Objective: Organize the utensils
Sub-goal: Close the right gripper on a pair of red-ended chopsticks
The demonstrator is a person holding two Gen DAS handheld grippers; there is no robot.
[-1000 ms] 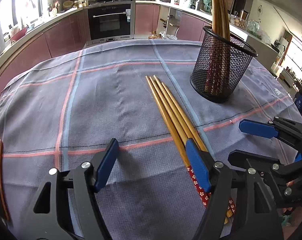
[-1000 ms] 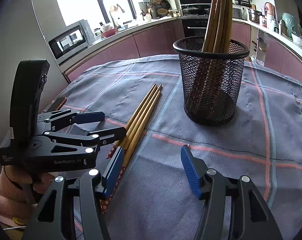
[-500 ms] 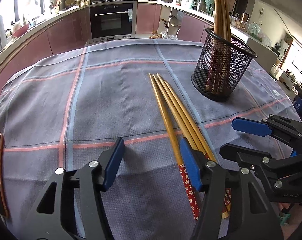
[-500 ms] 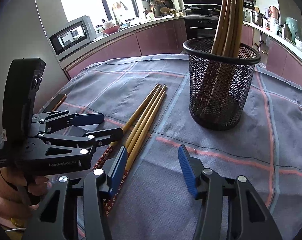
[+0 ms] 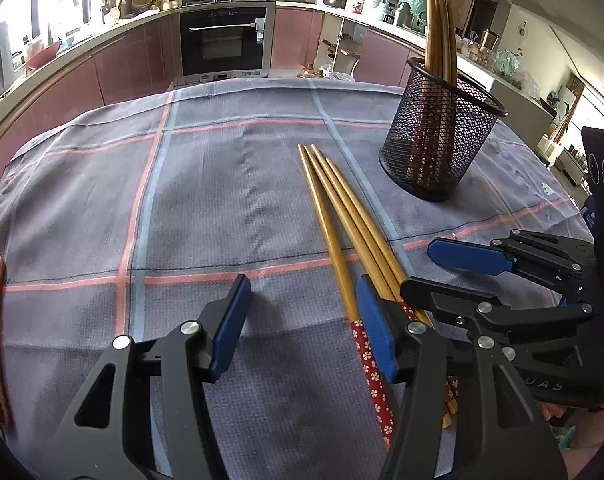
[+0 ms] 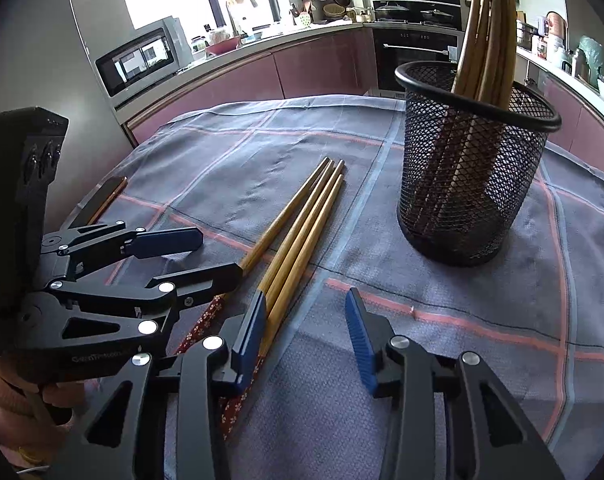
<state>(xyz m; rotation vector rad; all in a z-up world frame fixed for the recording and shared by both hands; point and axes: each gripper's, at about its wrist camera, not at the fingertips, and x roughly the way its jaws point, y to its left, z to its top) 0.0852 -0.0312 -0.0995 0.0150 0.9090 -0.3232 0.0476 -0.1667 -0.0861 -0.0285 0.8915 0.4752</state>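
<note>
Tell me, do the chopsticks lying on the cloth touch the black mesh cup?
Apart. The right wrist view shows the four wooden chopsticks flat on the grey checked tablecloth, with a bare strip of cloth between them and the black wire-mesh cup.

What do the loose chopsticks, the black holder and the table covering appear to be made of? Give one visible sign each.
Loose chopsticks: probably bamboo or wood, tan and smooth, with red floral-patterned handle ends.
Black holder: likely metal wire mesh, see-through lattice under a solid rim.
Table covering: woven cloth, showing fine weave and wrinkles.
</note>
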